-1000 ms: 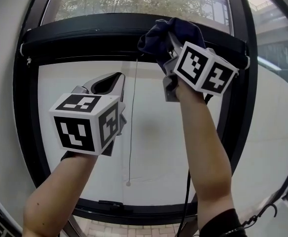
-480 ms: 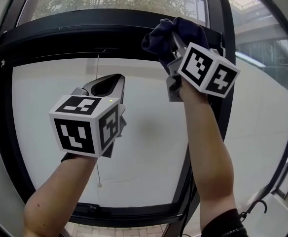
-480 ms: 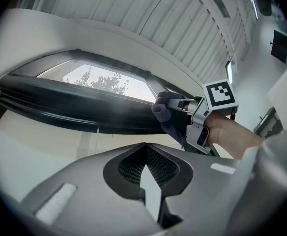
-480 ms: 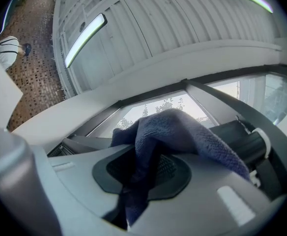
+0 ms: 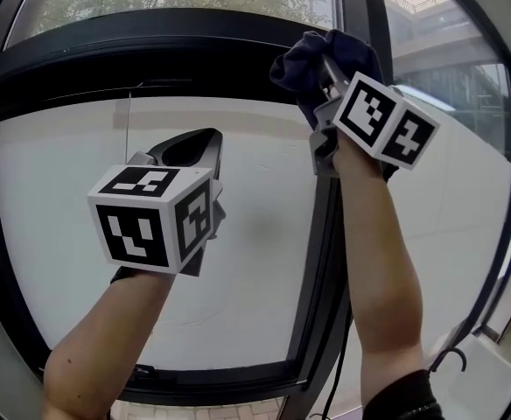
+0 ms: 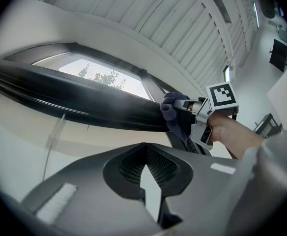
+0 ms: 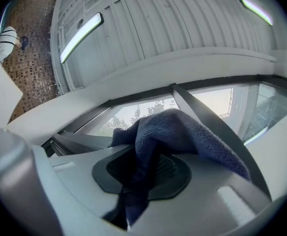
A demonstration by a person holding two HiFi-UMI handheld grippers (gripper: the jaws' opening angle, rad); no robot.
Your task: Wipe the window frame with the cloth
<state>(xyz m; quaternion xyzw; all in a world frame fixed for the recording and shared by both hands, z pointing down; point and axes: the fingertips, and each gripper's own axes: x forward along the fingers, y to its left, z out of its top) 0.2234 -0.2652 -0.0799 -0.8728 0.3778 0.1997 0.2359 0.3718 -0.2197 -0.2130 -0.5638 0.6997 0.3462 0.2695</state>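
Cloth (image 7: 183, 132) clamped in right hand-held gripper (image 7: 151, 166), on window frame (image 5: 194, 46) per head view; left hand-held gripper (image 6: 146, 154) closed.

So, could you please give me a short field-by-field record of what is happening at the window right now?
Cloth: dark blue terry cloth, bunched up
Right gripper: shut on the cloth, raised to the frame
Contact: cloth against the black window frame, where its top bar meets the upright post
Left gripper: jaws together, empty, held lower, off the frame
Background: white panel below the top bar, thin pull cord hanging in front of it
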